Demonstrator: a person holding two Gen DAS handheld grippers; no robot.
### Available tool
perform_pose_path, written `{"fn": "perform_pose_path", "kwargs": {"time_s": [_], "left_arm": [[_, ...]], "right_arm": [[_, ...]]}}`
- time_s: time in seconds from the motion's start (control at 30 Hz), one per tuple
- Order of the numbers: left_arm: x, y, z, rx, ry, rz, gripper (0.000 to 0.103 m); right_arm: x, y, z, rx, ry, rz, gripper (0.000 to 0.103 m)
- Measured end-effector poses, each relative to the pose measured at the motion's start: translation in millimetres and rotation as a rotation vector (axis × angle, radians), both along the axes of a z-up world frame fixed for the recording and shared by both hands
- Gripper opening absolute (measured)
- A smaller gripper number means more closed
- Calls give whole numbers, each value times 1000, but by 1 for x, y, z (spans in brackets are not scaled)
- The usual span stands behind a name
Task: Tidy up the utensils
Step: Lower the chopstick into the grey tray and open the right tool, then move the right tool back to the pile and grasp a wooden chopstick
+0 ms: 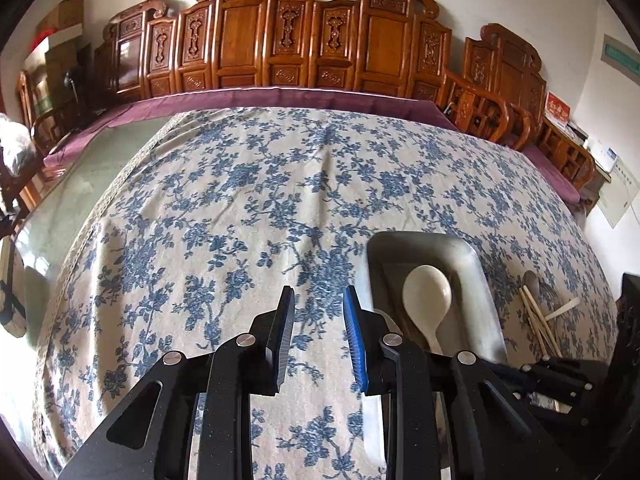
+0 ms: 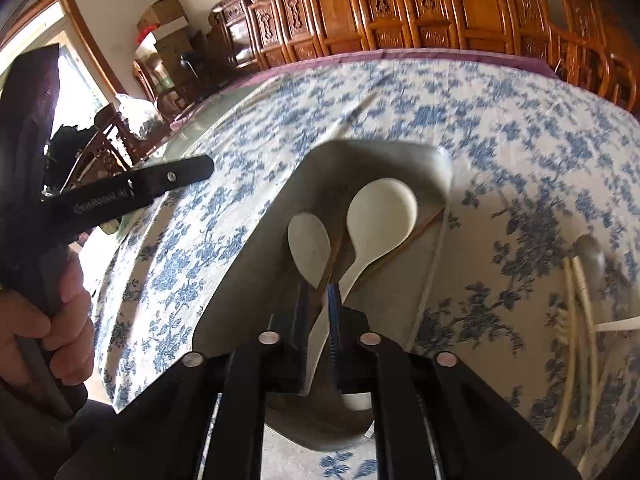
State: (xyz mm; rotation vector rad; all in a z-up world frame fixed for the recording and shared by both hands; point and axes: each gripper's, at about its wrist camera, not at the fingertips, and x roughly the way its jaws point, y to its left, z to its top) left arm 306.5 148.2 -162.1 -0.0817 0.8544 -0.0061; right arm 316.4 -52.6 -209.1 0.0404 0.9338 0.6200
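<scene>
A metal tray point(image 1: 476, 264) point(image 2: 248, 280) lies on the flowered tablecloth and holds a cream spoon point(image 1: 426, 292) point(image 2: 380, 216). Beside that spoon is a greyer spoon shape point(image 2: 308, 244), perhaps a reflection. My right gripper point(image 2: 319, 290) hangs low over the tray. Its jaws stand narrowly apart, with a thin wooden chopstick point(image 2: 332, 260) running between the tips and a sliver of room beside it. A second chopstick point(image 2: 424, 220) lies under the spoon. My left gripper point(image 1: 318, 296) is open and holds nothing, over bare cloth left of the tray.
A loose pile of chopsticks, a fork and a spoon point(image 1: 540, 312) point(image 2: 580, 280) lies on the cloth right of the tray. A hand point(image 2: 60, 320) holds the left gripper's handle. Carved wooden chairs point(image 1: 280, 40) line the table's far edge.
</scene>
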Motion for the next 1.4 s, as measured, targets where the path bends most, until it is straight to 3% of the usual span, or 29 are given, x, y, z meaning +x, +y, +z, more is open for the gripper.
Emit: {"fn": "perform_pose_path", "kwargs": {"time_s": [0.17,0.33,0.4,0.57,1.03,1.23,1.4], "left_arm": [[-5,-21,3,4,-6,-38,23],[-13,-52,7,16,-10,-104,25],[-16,-64,9,22,-13,-129,40],[-24,-99,19,18,-34,-185,42],[-35,-173,-5,47,15,-280,42],[-40,-192,-18,65,35,-319,42],[-38,-201,-29,76,57,-332,42]], "right_arm": [[-11,-41,23,-20,-81,-24,15],[-21,-100,36,-114,-158,-91,20],[-21,-124,34,-144,-161,-123,21],[-20,-171,21,-203,-136,-176,21],[-17,-178,-29,-261,-28,-101,20],[-4,-170,-34,-277,-21,-72,10],[6,-163,-39,-305,-4,-40,10]]}}
